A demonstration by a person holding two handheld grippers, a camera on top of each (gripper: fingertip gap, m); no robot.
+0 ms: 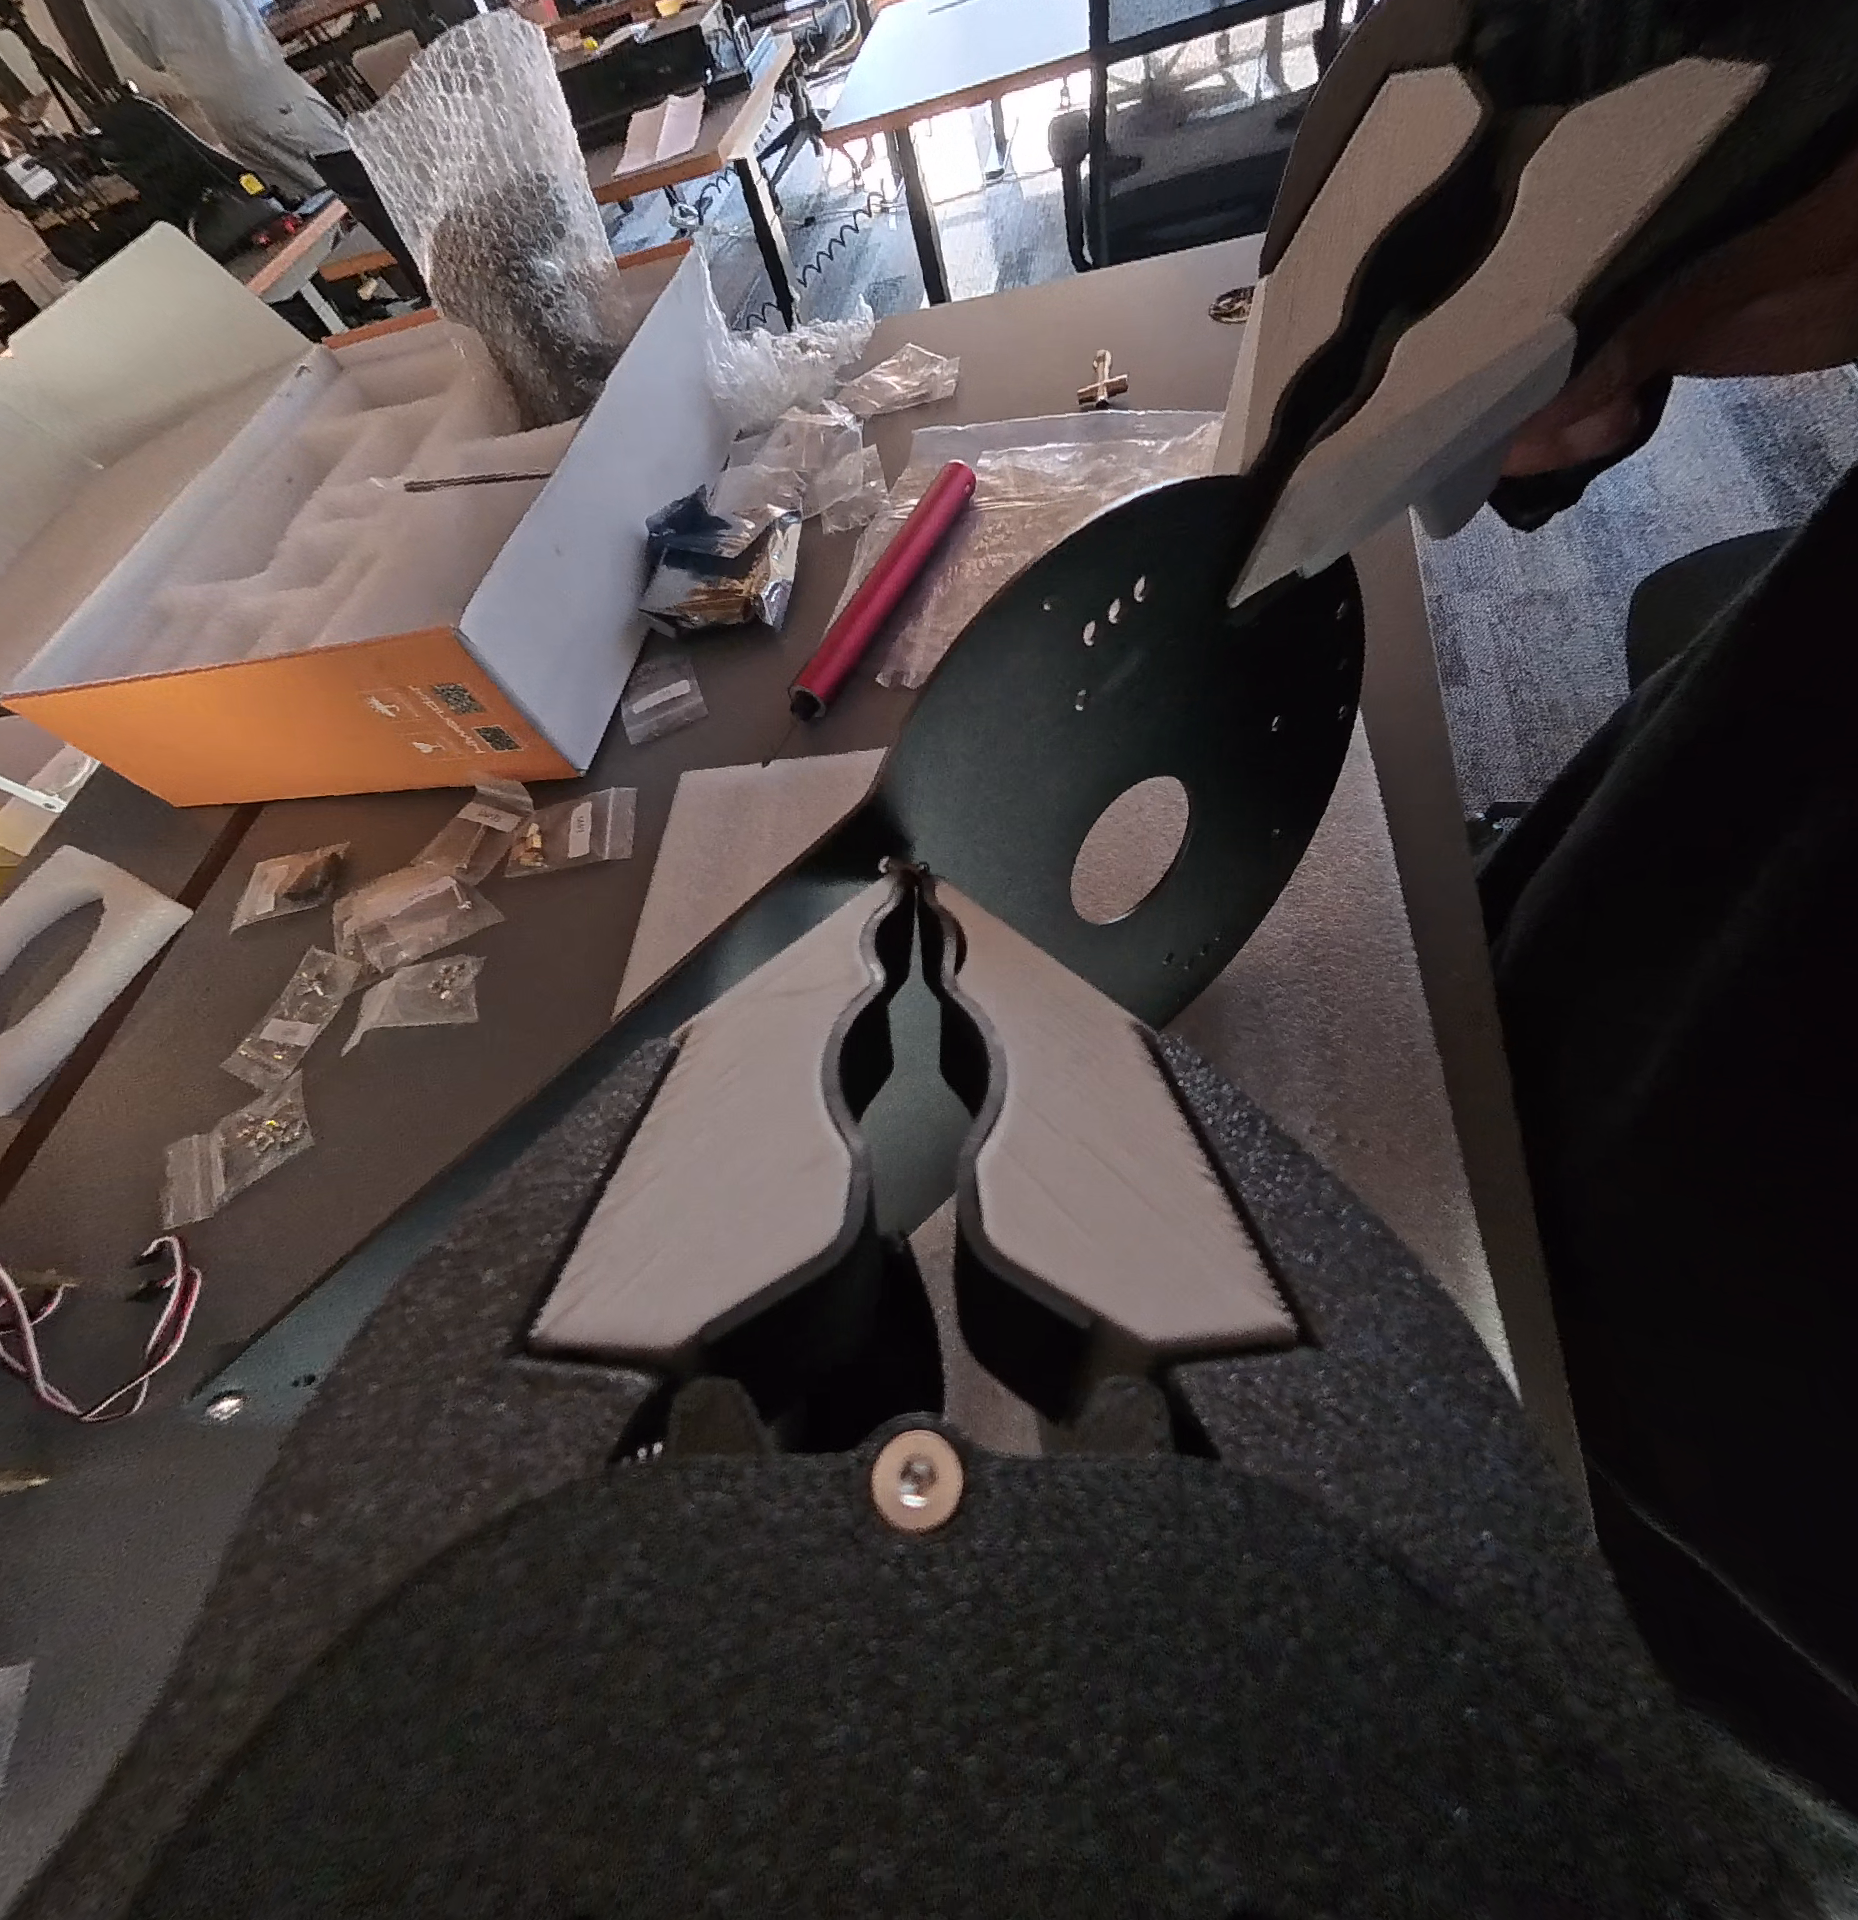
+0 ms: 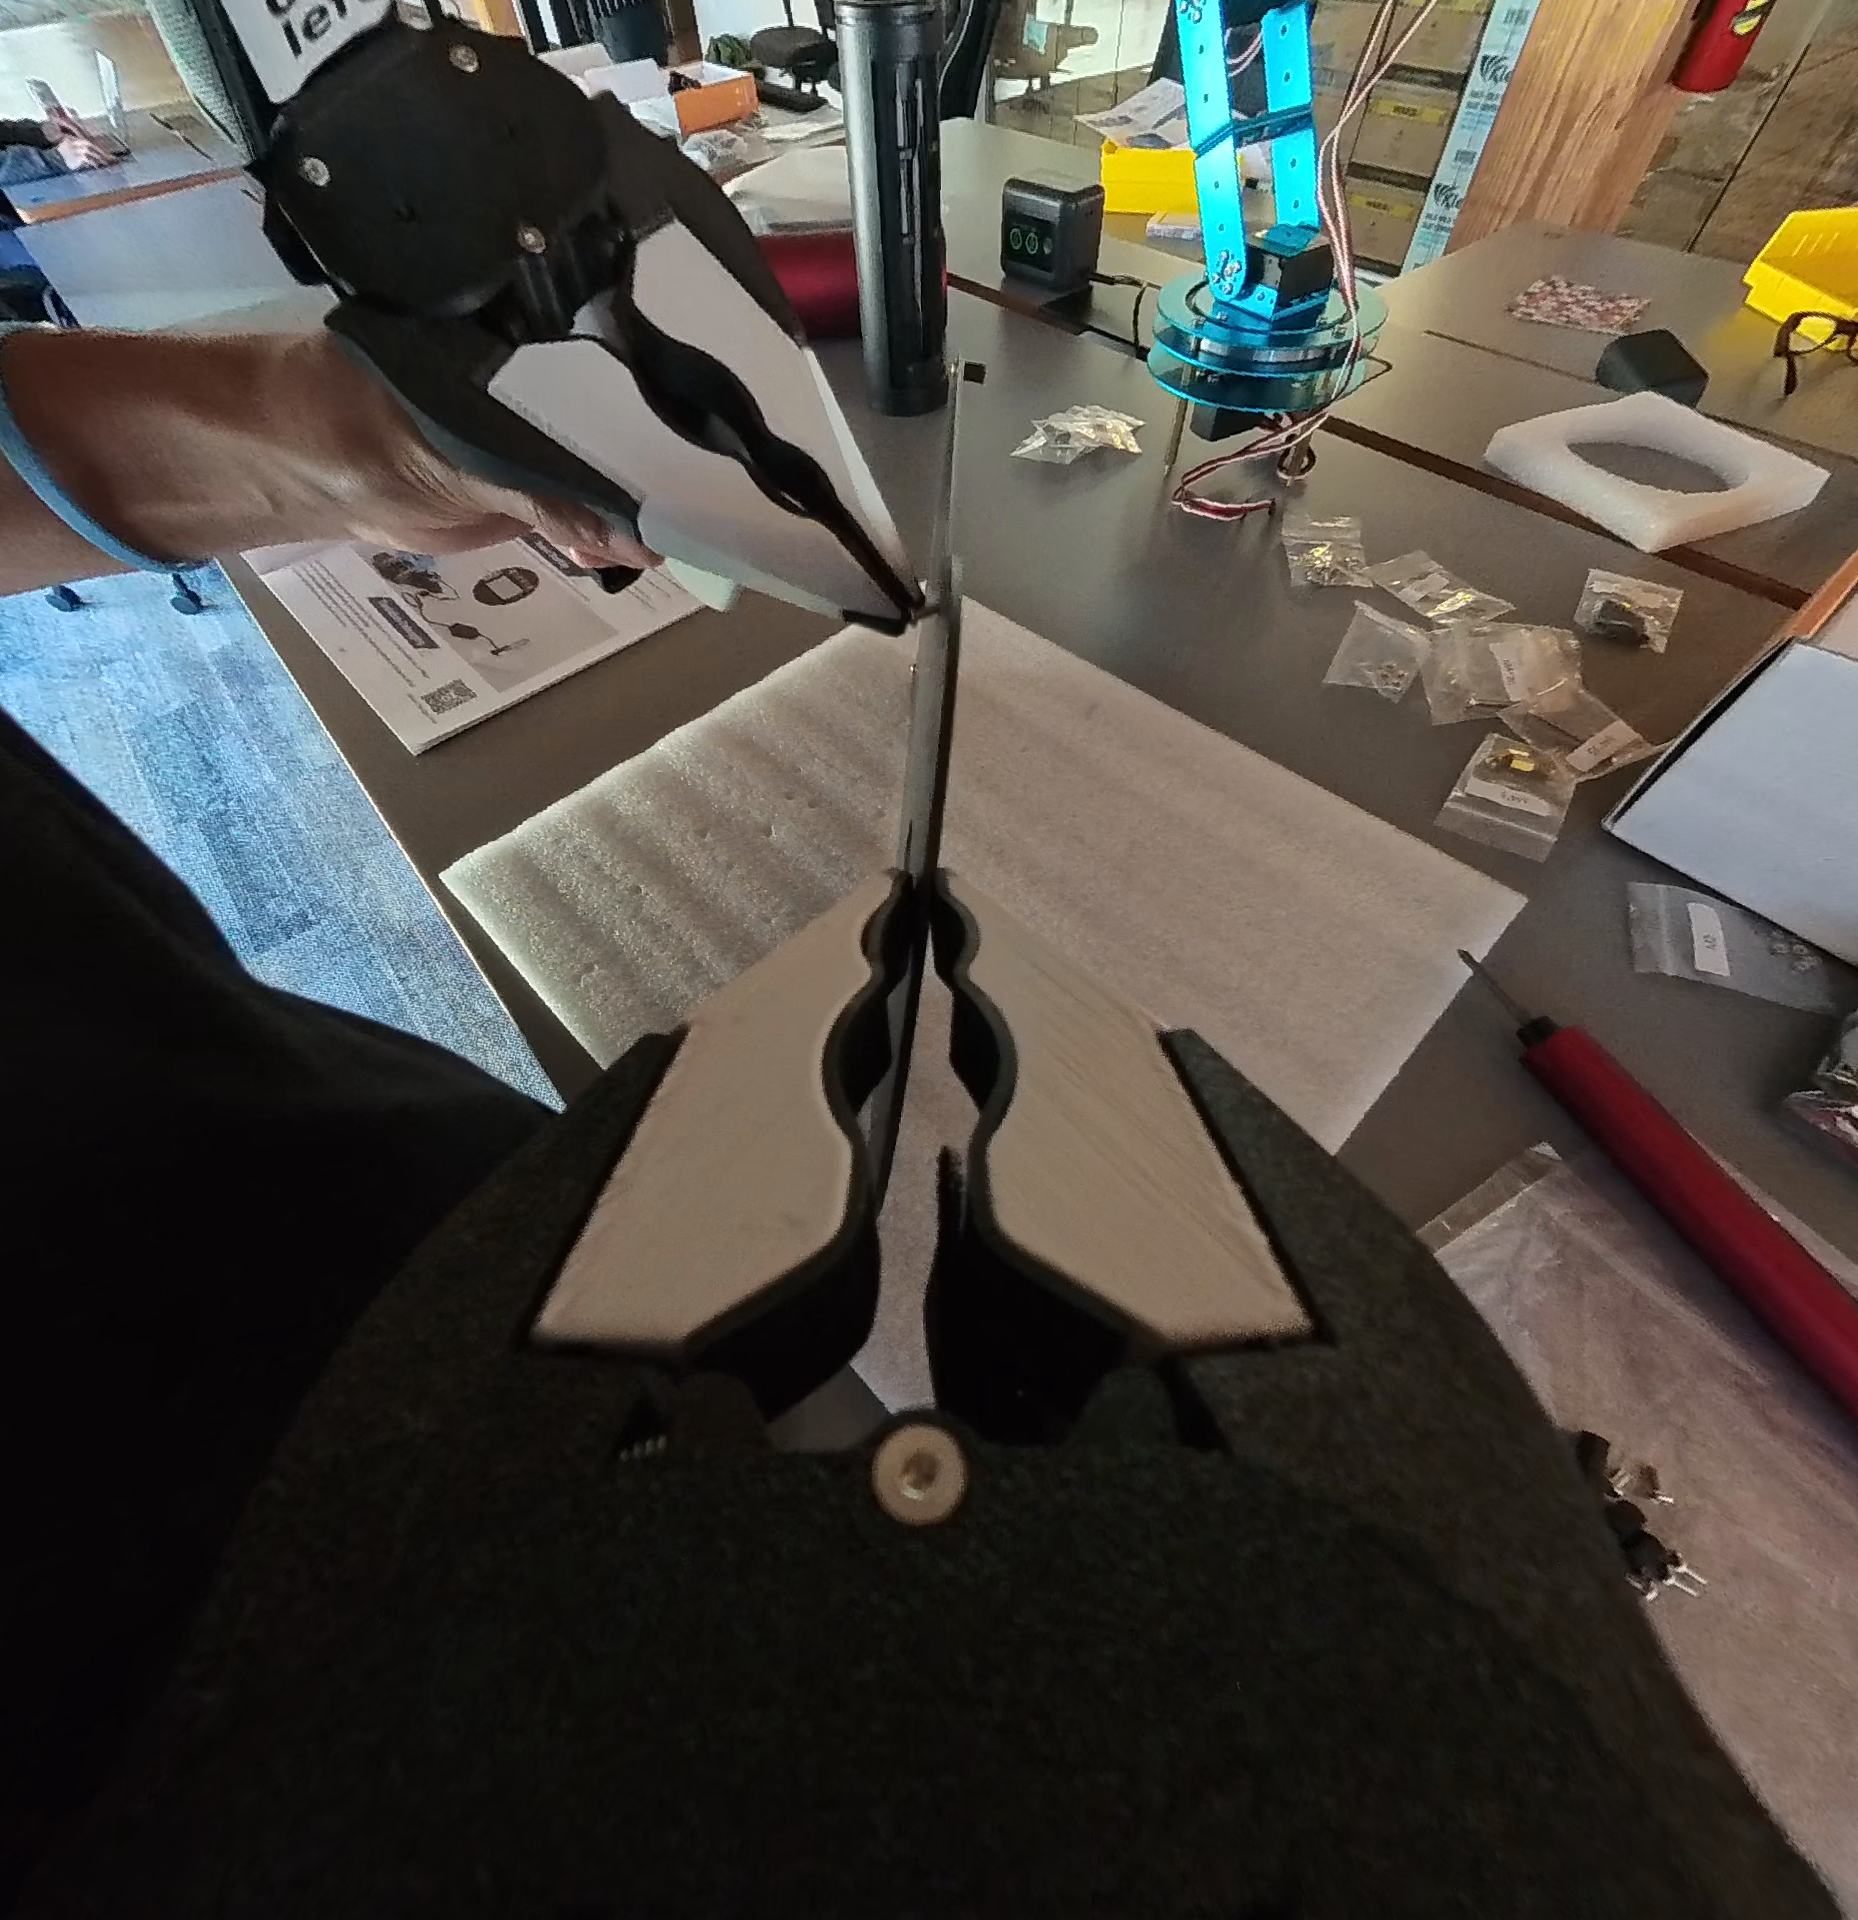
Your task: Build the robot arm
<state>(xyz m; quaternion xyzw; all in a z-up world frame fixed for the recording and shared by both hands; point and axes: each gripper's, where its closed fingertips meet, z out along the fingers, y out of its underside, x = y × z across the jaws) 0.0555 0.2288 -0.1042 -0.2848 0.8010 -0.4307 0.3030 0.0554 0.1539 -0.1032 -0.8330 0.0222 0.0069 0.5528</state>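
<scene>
Both tongs are clamped on one black disc (image 1: pixel 1143 717), held in the air above the worktop (image 2: pixel 1195 623). Left tongs (image 1: pixel 909 871) pinch its rim at the very tips; right tongs (image 2: pixel 920 883) grip the opposite rim, the disc running edge-on up between their fingers.

Risks, as judged:
- Left hold is tip-only on a thin, smooth edge. Any pull or twist from the other side could pop the disc free.
- Two rigid grips on one stiff plate: if the hands drift apart or rotate unevenly, one grip may slip or the disc may pivot.
- A drop would land on the foam sheet (image 2: pixel 1112 790) directly below, or skid into the small bags (image 2: pixel 1465 665) and red tube (image 2: pixel 1714 1205) nearby.

Materials and shapes:
- Disc: flat, thin, matte black, probably metal; one large round hole off-centre, rows of small drilled holes.
- Fingers (image 1: pixel 738 1132): pale, flat-faced, with wavy black inner edges; bodies rough, grainy black.
- Foam sheet: white, soft, pebbled.
- Bags: clear, crinkly plastic holding tiny hardware.
- Tube: smooth, glossy red cylinder.
- Box (image 1: pixel 312 717): orange card sides, white stepped foam inside.
</scene>
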